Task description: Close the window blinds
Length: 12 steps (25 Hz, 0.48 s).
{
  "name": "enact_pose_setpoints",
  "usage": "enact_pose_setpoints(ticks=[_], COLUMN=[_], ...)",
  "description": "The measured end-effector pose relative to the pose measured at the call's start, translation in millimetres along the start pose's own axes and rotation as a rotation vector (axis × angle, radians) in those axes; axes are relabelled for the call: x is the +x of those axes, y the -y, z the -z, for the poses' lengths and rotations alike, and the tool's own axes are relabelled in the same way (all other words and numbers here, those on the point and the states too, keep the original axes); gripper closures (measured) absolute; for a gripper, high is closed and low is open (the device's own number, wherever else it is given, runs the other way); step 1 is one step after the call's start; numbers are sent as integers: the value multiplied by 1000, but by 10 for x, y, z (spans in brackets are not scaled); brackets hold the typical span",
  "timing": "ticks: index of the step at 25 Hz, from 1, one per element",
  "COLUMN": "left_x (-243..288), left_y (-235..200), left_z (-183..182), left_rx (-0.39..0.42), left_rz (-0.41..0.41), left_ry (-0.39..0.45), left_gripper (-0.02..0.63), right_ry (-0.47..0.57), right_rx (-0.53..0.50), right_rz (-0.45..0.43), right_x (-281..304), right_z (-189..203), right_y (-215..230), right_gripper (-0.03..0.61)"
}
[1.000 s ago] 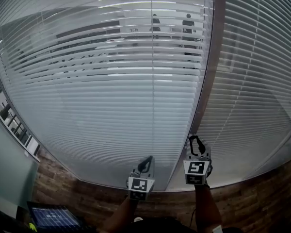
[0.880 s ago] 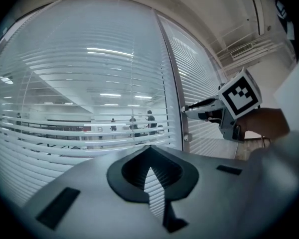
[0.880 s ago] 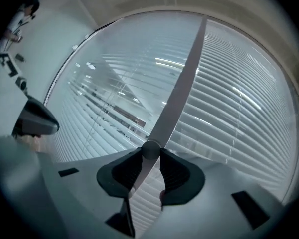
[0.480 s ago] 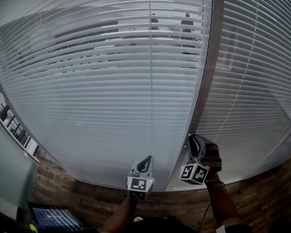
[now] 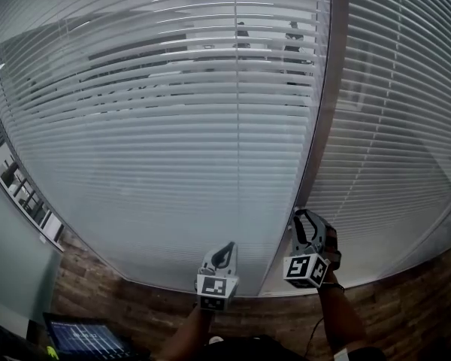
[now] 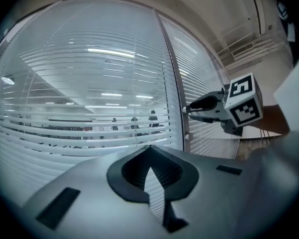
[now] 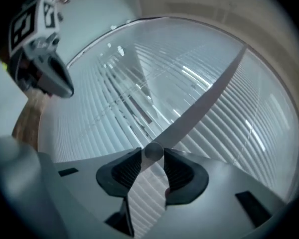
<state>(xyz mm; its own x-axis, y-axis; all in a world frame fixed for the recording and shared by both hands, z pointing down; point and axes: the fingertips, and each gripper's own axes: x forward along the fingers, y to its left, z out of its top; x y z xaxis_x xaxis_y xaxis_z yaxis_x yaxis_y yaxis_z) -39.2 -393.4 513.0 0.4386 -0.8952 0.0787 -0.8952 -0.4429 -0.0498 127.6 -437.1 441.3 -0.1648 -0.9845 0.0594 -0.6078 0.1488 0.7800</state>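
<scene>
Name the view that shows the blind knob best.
Right gripper view: the knob fills the gap between the right gripper's jaws. Head view: that gripper hides it. Left gripper view: too small to make out.

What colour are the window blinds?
The window blinds are white, and they show best in the head view.

the head view looks from above and behind, forward and steeply down, with the blinds (image 5: 173,126) filling most of it and the left tongs (image 5: 227,250) and right tongs (image 5: 304,218) at its lower edge. the left gripper view looks level along its own tongs, close to the blinds, and catches the right tongs at its right. the right gripper view (tilted, so the window post (image 7: 204,101) runs slantwise) sits hard up against that post, with a round knob (image 7: 153,151) at its tips and the left tongs at upper left. all three share blinds and post.
</scene>
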Motion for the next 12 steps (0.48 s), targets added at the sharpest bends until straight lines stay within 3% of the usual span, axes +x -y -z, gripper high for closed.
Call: enact_pose_setpoints(ticks=[3, 8, 10, 12], left_x=[7, 19, -7, -3], left_y=[-34, -15, 3, 45], left_z=[18, 9, -10, -21], left_rx=[7, 3, 9, 19], left_rz=[-5, -6, -3, 7], left_ry=[20, 23, 11, 3], left_gripper=[621, 620, 621, 621], right_ry=[43, 42, 60, 85], right_rx=[289, 724, 849, 909], right_rz=[-34, 27, 33, 43], right_x=[-38, -7, 6, 13], right_z=[-37, 106, 106, 72], right_y=[22, 98, 90, 119], right_gripper=[448, 448, 448, 448])
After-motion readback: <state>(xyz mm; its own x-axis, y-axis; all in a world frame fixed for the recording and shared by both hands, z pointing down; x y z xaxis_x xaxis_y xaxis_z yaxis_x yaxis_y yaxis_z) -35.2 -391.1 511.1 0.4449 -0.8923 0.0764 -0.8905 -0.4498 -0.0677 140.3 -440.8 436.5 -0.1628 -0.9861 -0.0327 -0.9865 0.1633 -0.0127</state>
